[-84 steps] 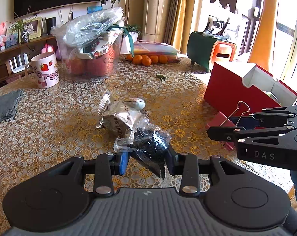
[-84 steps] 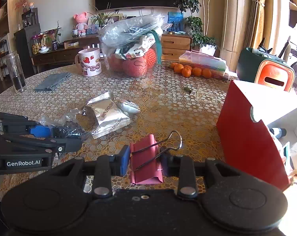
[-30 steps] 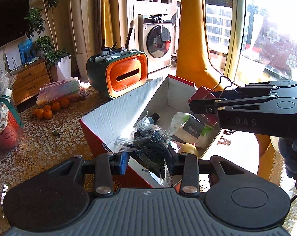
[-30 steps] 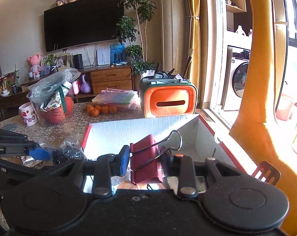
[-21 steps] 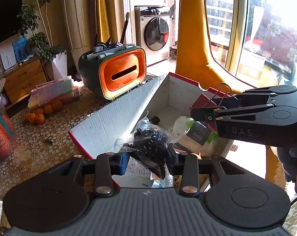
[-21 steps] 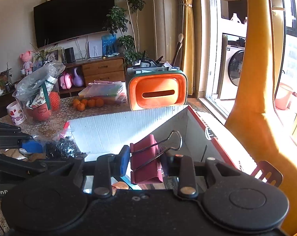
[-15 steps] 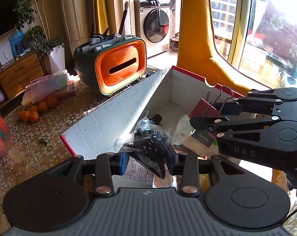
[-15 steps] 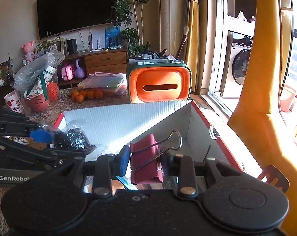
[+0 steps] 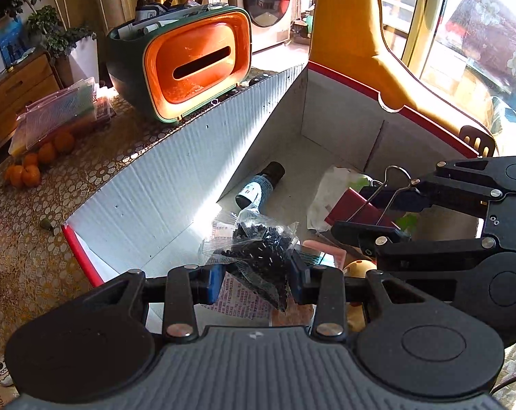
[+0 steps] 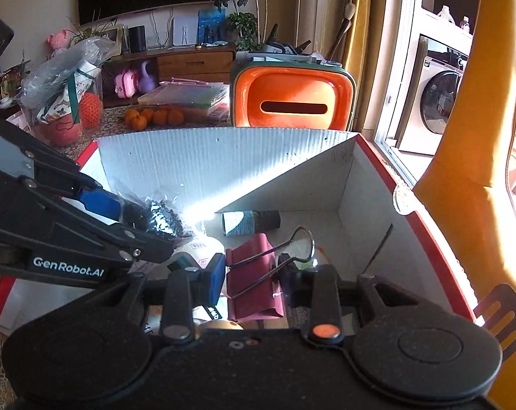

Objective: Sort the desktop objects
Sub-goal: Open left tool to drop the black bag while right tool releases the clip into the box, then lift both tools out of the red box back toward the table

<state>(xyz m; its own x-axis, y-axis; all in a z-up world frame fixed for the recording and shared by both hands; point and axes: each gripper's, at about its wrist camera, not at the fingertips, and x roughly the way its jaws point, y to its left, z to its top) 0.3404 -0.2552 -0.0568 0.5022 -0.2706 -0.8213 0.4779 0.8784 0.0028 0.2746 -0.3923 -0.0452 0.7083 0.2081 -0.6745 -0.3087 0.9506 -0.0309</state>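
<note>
My left gripper [image 9: 256,275] is shut on a clear bag of small black pieces [image 9: 261,249] and holds it over the open red box with white inner walls [image 9: 176,184]. My right gripper [image 10: 251,280] is shut on a dark pink binder clip [image 10: 253,273] and holds it inside the same box [image 10: 223,160]. In the left wrist view the right gripper [image 9: 377,215] with the clip [image 9: 357,210] is at the right. In the right wrist view the left gripper [image 10: 138,218] with the bag [image 10: 159,217] is at the left. A small dark bottle [image 9: 259,184] [image 10: 251,222] lies on the box floor.
An orange and green organiser [image 9: 189,65] [image 10: 292,99] stands behind the box. Oranges [image 9: 32,164] [image 10: 153,116] and a flat plastic case [image 10: 186,97] lie on the patterned tablecloth [image 9: 18,256]. A white packet [image 9: 333,188] and other items lie in the box. A yellow chair back [image 9: 353,34] is beyond.
Both grippers have moved from the table over to the red box and lowered into it, each still holding its object. The view now looks down into the box.
</note>
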